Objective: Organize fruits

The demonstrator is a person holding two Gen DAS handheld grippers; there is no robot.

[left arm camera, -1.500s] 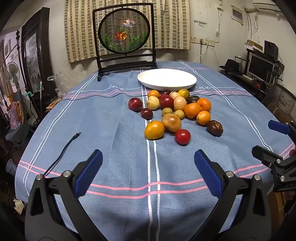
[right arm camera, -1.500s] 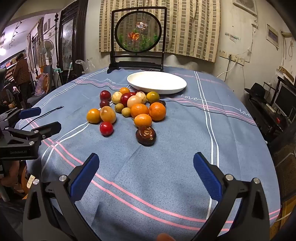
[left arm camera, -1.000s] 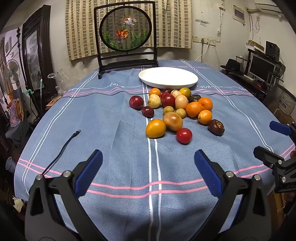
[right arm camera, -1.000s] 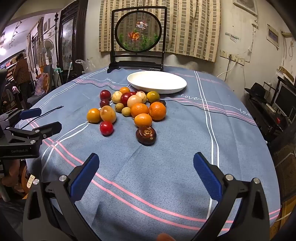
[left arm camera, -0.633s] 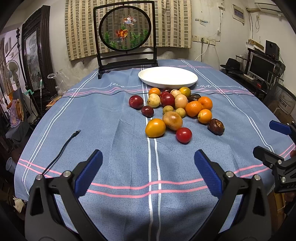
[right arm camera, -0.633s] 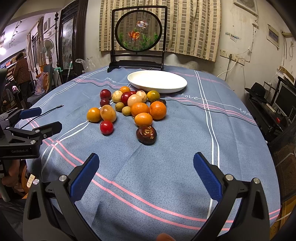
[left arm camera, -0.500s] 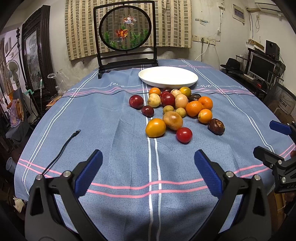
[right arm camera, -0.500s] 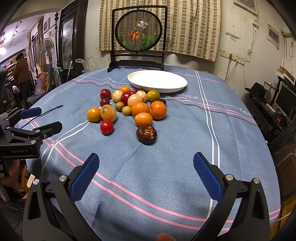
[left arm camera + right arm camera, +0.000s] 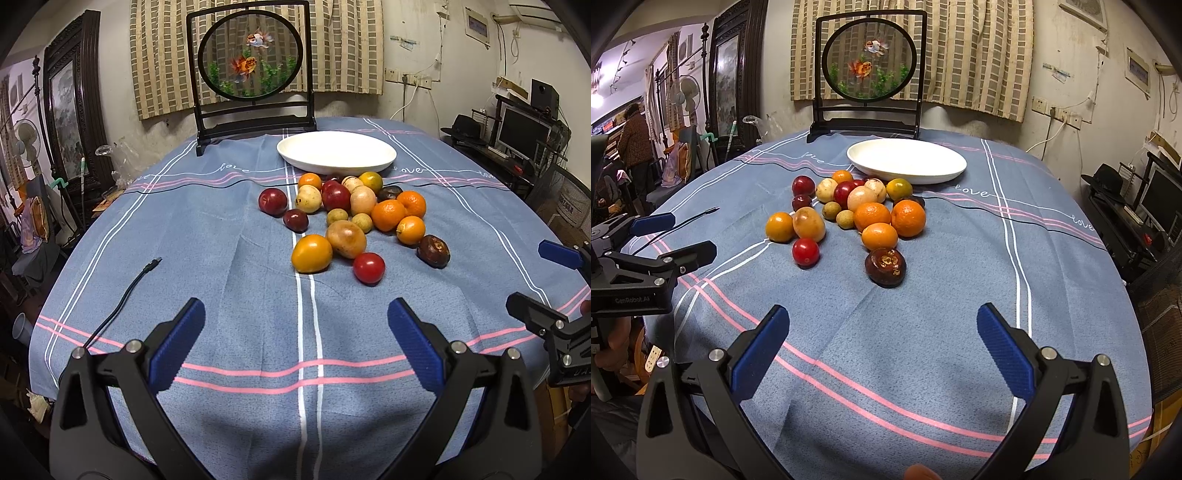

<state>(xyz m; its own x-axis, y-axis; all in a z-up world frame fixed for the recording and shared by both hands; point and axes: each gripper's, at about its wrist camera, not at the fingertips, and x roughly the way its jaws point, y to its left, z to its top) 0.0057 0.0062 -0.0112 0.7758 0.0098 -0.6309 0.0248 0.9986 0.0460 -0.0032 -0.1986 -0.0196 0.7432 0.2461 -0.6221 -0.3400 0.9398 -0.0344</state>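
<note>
The left tool [image 9: 295, 332] is held low over the near edge of the worktop [image 9: 221, 240], which is covered by a blue cloth with white and pink stripes; its two blue-padded fingers [image 9: 177, 343] are spread wide apart and nothing is gripped between them. The right tool [image 9: 882, 332] is held the same way, its fingers [image 9: 1004, 350] also set wide apart and empty.

The fruits [image 9: 351, 218] are gathered in a loose cluster near the middle of the worktop, all lying on the cloth. A white plate [image 9: 336, 152] is seen just behind the cluster, with no fruit on it. Nearest the left tool, a small red fruit [image 9: 368, 268] and a yellow-orange fruit [image 9: 311, 253] are found at the front of the cluster, with a brownish fruit [image 9: 346, 238] touching the yellow-orange one. A dark brown fruit [image 9: 885, 267] lies at the front on the right side, just before three oranges [image 9: 880, 236]. Dark red fruits [image 9: 272, 201] are placed on the left side of the group.

A black cable [image 9: 122, 295] is laid on the cloth to the left, well apart from the fruits. A framed round goldfish panel [image 9: 251, 59] stands upright at the far edge of the worktop, behind the plate.
</note>
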